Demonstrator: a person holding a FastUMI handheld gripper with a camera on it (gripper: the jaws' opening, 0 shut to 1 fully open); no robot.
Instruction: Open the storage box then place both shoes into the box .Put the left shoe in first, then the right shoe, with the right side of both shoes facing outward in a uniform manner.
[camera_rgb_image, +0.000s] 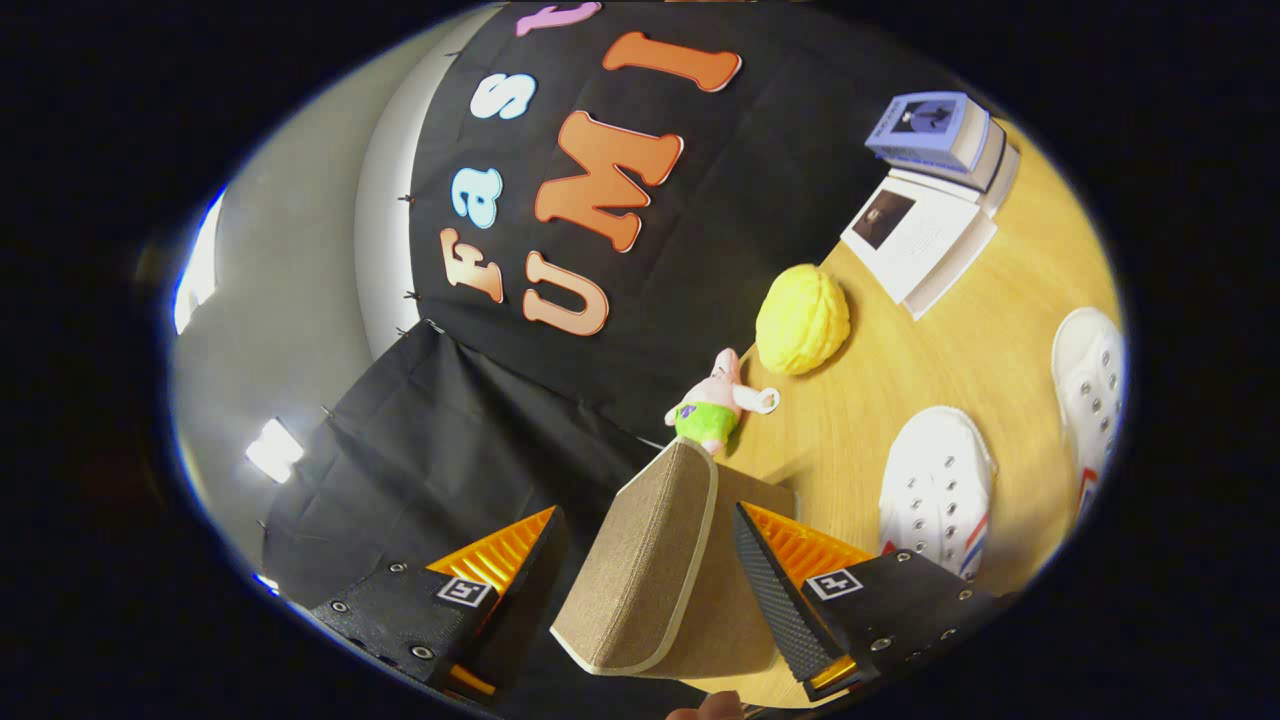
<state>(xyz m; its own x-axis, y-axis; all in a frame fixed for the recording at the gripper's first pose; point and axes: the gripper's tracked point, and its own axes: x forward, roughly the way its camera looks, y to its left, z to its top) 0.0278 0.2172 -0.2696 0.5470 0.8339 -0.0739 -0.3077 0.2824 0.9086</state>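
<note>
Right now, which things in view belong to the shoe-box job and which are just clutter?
Job:
- tan fabric storage box lid, raised between the fingers of the gripper; whether both press on it I cannot tell
- two white lace-up sneakers on the wooden table

Lying about:
- yellow knobbly plush ball
- small pink and green plush toy
- stack of books

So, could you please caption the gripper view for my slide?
Open gripper straddling the storage box's raised lid, two white shoes waiting beyond.
</note>
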